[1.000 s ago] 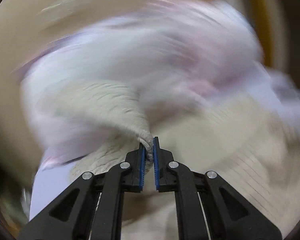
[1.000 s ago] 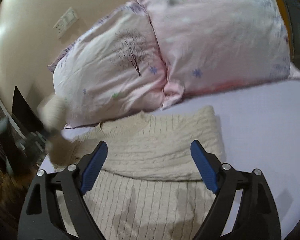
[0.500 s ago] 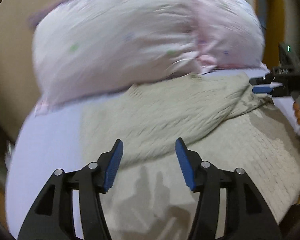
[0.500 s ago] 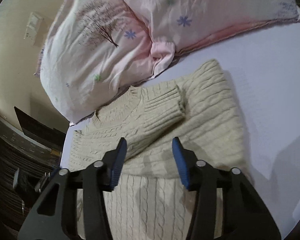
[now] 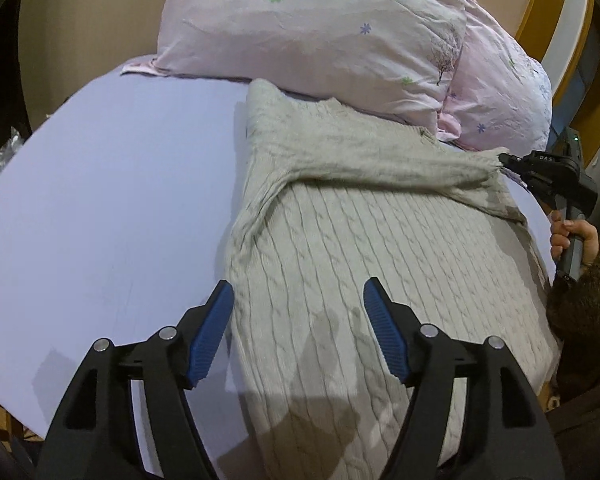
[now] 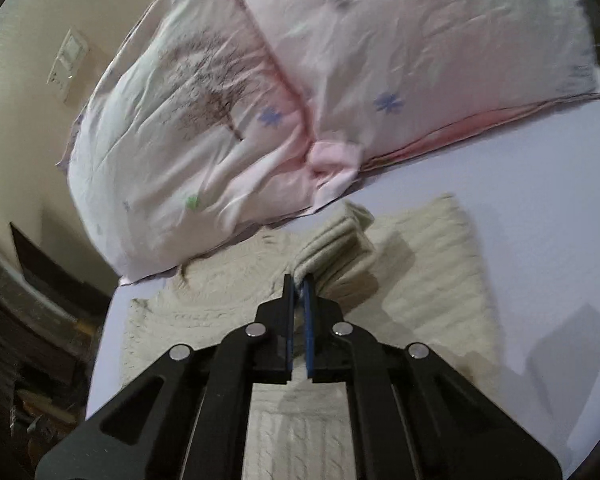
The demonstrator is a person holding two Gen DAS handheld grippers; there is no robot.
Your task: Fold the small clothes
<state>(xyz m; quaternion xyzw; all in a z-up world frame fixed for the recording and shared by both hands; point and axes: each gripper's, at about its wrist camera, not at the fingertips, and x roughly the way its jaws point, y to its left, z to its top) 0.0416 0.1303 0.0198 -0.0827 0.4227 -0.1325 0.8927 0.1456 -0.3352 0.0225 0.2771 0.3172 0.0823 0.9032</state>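
**Sleeve pinched, pillows crowding the collar**

My right gripper (image 6: pixel 299 280) was clamped on the ribbed cuff (image 6: pixel 336 240) of the cream cable-knit sweater (image 5: pixel 380 264) lying on the lilac bedsheet (image 5: pixel 100 200). My left gripper (image 5: pixel 298 300) hung spread wide above its hem. Two pink floral pillows (image 5: pixel 308 28) pressed against the neckline.

right tongs (image 6: pixel 299 286) clamped on sweater cuff (image 6: pixel 332 244) | sweater (image 6: pixel 420 292) on bed sheet (image 6: pixel 540 208) | pillows (image 6: pixel 260 100) behind

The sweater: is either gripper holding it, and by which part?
The right gripper is shut on the sweater, pinching the ribbed cuff of the sleeve folded across its chest. The left gripper is open and holds nothing.
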